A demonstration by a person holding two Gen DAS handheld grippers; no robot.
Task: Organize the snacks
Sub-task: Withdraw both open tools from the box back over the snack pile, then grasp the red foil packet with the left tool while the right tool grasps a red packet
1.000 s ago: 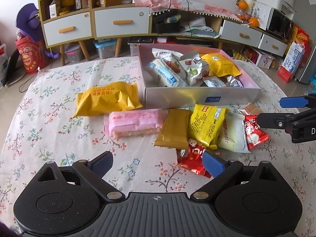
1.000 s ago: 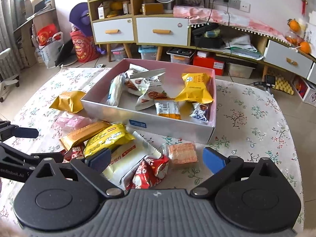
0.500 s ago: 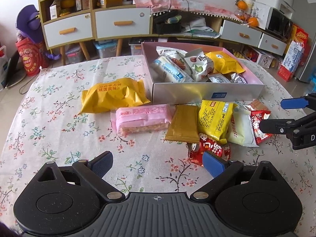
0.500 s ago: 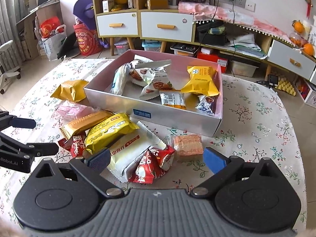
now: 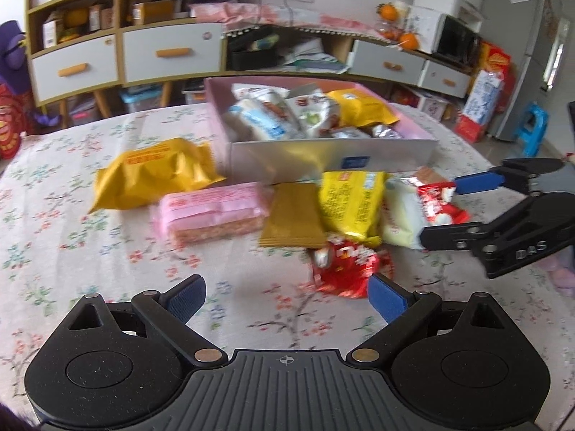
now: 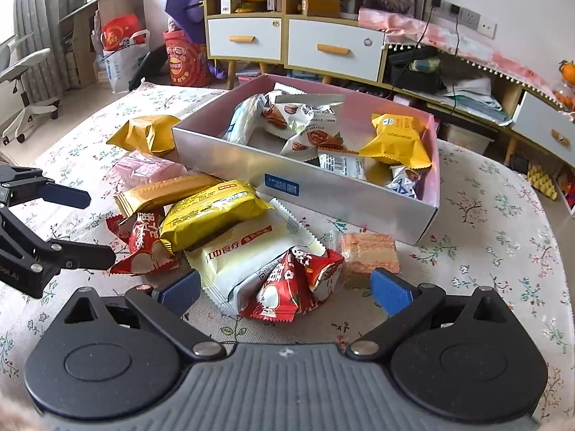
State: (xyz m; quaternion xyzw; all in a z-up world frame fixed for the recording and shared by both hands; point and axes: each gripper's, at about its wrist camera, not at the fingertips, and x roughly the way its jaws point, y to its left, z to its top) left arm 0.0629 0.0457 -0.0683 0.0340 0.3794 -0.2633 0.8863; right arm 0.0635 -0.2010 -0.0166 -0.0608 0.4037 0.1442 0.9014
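A: Item one, snacks?
B: Loose packets are heaped on the flowered tablecloth, against the box; others are held inside it.
A: Grippers?
B: Left gripper and right gripper are seen spread wide, nothing pinched.

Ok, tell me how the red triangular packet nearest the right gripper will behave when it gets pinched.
The red packet looks puffed and crinkly, so it will probably squash and flex rather than stay stiff. Its glossy film may slip between the right gripper's open pads. It leans on the cream packet, which may shift too. It is likely light.
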